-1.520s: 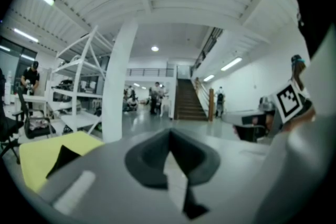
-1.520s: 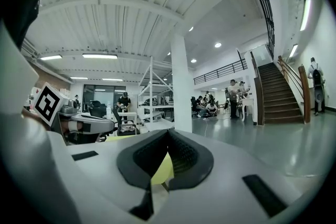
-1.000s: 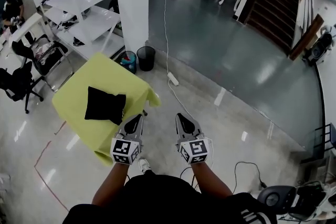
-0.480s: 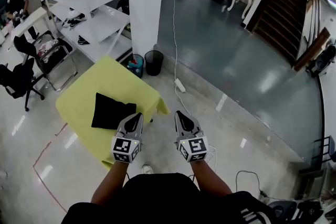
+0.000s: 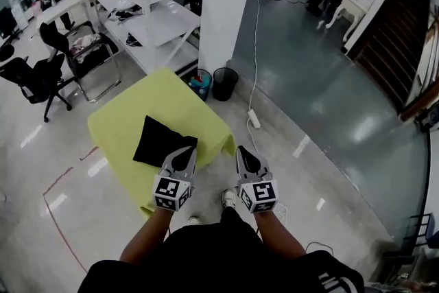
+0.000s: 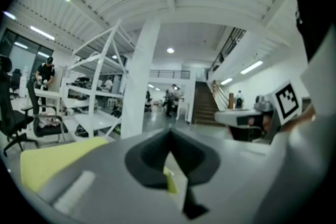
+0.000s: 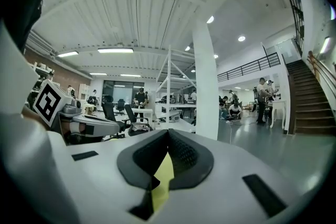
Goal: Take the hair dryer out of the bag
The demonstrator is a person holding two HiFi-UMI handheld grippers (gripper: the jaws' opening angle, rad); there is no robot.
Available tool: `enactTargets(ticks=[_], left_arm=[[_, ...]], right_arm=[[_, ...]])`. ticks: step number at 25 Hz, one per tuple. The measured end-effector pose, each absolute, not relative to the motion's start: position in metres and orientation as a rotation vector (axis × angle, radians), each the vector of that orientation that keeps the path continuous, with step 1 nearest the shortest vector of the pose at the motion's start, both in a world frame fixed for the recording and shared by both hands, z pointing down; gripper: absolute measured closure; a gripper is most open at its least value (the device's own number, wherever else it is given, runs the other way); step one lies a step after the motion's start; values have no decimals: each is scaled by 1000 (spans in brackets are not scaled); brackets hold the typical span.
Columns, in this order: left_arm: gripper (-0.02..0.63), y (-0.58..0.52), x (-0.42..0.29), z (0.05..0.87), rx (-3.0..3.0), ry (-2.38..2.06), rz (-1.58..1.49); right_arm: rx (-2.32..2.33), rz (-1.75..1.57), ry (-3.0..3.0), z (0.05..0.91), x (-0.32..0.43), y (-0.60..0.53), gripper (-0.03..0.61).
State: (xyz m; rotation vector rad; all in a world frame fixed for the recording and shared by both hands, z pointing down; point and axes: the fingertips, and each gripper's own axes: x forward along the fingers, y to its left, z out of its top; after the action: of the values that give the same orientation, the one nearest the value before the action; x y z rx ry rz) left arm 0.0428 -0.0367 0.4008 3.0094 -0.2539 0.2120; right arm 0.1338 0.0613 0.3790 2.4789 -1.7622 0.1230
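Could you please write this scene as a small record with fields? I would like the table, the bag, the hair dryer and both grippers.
table: table in front of the person, fully draped in a yellow-green cloth
bag: black bag, lying on the cloth towards the person's side
hair dryer: not visible in any view
left gripper: left gripper shut, empty; its tip overlaps the bag's near edge in the head view, contact cannot be told
right gripper: right gripper shut, empty, just right of the table's near corner
task state: no grip on the bag yet
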Motion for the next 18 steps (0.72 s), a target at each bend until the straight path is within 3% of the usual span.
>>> enactTargets(ticks=[18], left_arm=[[607,-121,90,396,2951,-770,216]], right_arm=[[2112,96,-2212,380,204,-72,572]])
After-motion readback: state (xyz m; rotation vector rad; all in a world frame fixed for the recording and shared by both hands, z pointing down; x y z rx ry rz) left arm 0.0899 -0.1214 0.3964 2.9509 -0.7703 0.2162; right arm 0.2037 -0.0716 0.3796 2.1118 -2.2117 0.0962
